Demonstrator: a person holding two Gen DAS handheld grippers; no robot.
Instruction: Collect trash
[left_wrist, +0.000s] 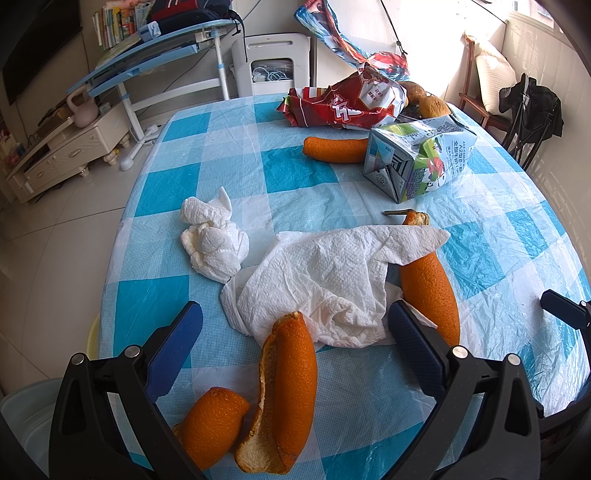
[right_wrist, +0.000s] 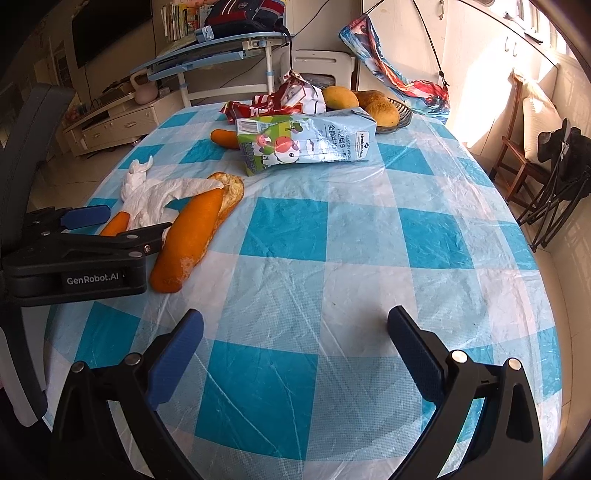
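Note:
Trash lies on a blue-and-white checked table (left_wrist: 295, 173). My left gripper (left_wrist: 295, 325) is open and empty, its jaws on either side of a long orange peel (left_wrist: 284, 391) and a spread white paper towel (left_wrist: 325, 280). A short peel (left_wrist: 210, 421) lies at its left, another long peel (left_wrist: 430, 288) beside its right finger. A crumpled tissue (left_wrist: 212, 243), a milk carton (left_wrist: 417, 158), a far peel (left_wrist: 334, 149) and a red wrapper (left_wrist: 347, 101) lie beyond. My right gripper (right_wrist: 295, 332) is open and empty over bare tablecloth, with the left gripper (right_wrist: 110, 225) at its left.
A basket of mangoes (right_wrist: 373, 105) stands at the table's far edge. A blue desk (left_wrist: 147, 51) and a white appliance (left_wrist: 273, 62) stand behind the table, a cabinet (left_wrist: 66, 147) to the left, a wooden chair (right_wrist: 524, 147) and a black folding chair (right_wrist: 561, 184) to the right.

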